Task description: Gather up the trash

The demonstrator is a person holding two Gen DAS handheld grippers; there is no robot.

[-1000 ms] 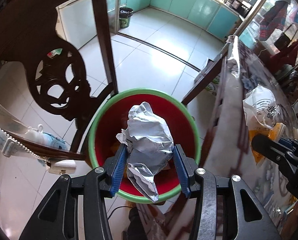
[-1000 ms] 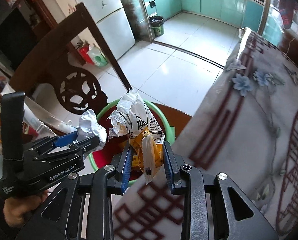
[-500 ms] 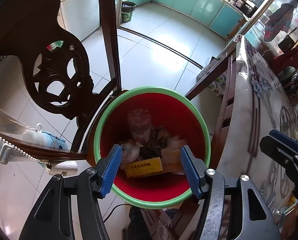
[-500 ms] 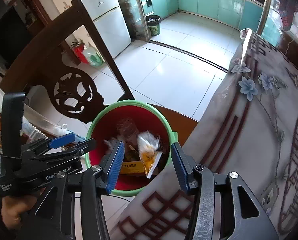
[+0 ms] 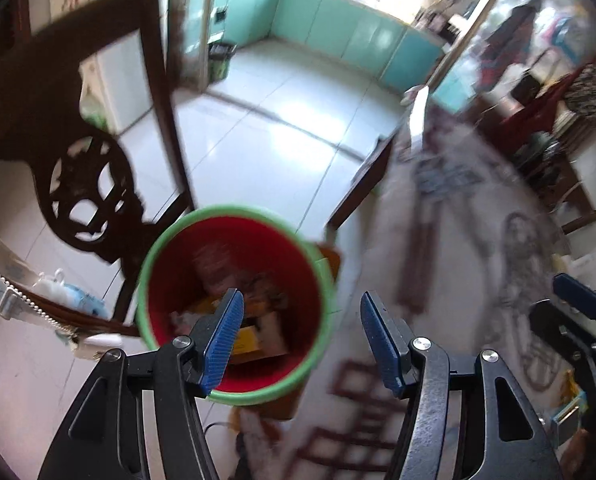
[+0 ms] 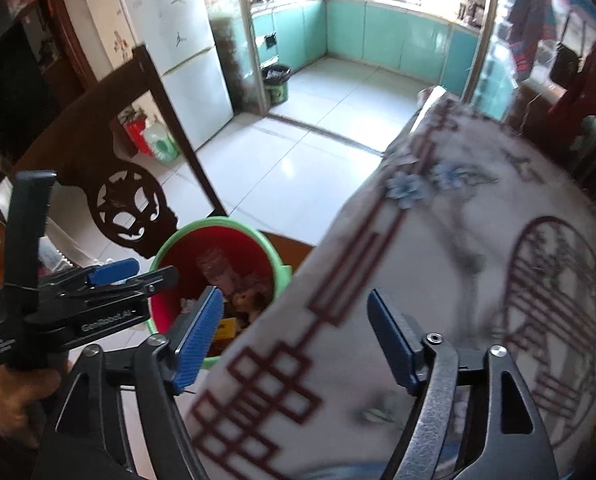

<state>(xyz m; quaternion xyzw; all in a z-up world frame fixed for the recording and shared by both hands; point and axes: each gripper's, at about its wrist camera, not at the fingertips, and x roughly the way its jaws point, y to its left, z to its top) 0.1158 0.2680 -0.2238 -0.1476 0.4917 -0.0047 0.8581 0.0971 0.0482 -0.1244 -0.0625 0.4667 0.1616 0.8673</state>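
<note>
A red bin with a green rim [image 5: 148, 276] stands on the floor beside the table; it also shows in the right wrist view [image 6: 276, 254]. Mixed trash [image 5: 258, 320] lies inside it, with a yellow packet among it. My left gripper [image 5: 302, 338] is open and empty, hovering over the bin's right rim and the table edge. My right gripper [image 6: 294, 338] is open and empty above the table's corner. The left gripper also shows in the right wrist view [image 6: 130, 274], left of the bin.
A dark carved wooden chair [image 5: 86, 184] stands just behind the bin. The table [image 6: 458, 260] has a patterned cloth with red lines and blue flowers. A small yellow item [image 5: 570, 412] lies near the table's right edge. White tiled floor [image 5: 282, 120] leads to a teal kitchen.
Both grippers opened and dropped their trash into the bin: the crumpled silver wrapper and the white-and-yellow bag. Both have since swung right, toward the table.
</note>
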